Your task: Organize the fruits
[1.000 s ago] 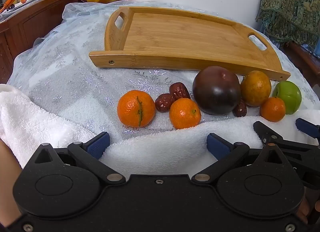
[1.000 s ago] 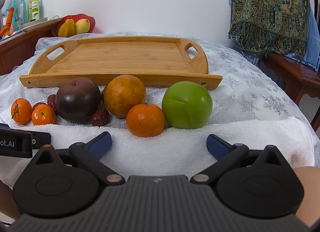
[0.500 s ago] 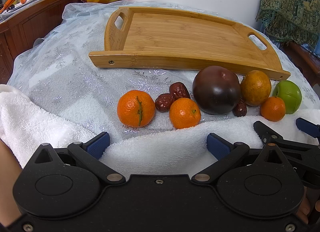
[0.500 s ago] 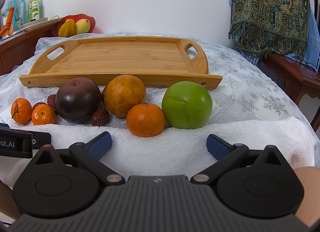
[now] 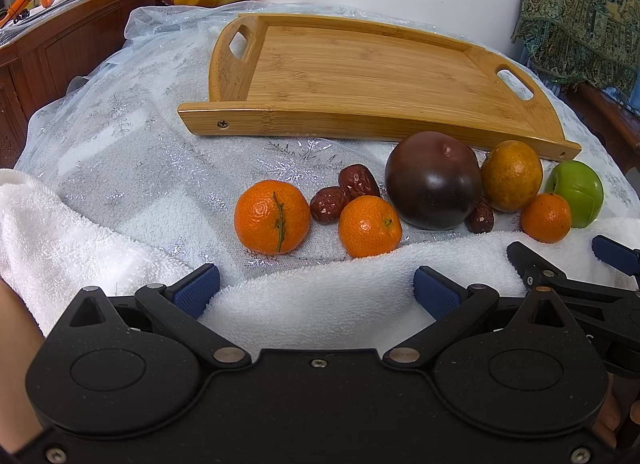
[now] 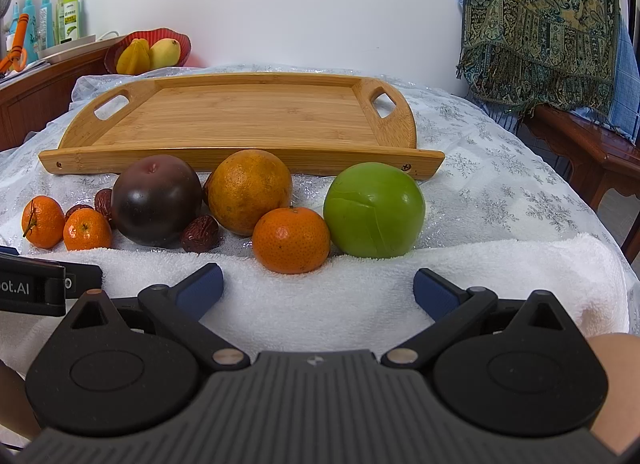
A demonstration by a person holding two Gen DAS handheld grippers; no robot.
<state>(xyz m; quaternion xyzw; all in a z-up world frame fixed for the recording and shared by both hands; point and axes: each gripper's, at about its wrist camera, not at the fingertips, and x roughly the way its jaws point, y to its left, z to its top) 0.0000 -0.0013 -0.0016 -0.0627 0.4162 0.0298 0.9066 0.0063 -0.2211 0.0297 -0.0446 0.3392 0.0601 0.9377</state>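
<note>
A row of fruit lies on the white cloth in front of an empty bamboo tray (image 5: 360, 64) (image 6: 248, 112). From the left: a tangerine (image 5: 272, 216), a smaller tangerine (image 5: 370, 226), red dates (image 5: 359, 181), a dark purple fruit (image 5: 434, 180) (image 6: 156, 200), an orange (image 6: 250, 190), another tangerine (image 6: 291, 240) and a green fruit (image 6: 374, 210). My left gripper (image 5: 316, 290) is open and empty over a white towel, short of the left tangerines. My right gripper (image 6: 318, 290) is open and empty, short of the tangerine and green fruit.
A white towel (image 6: 320, 304) covers the table's near edge. A red bowl with yellow fruit (image 6: 148, 50) stands on a wooden sideboard at the back left, with bottles (image 6: 68, 14) beside it. A patterned cloth (image 6: 536, 24) hangs over furniture on the right.
</note>
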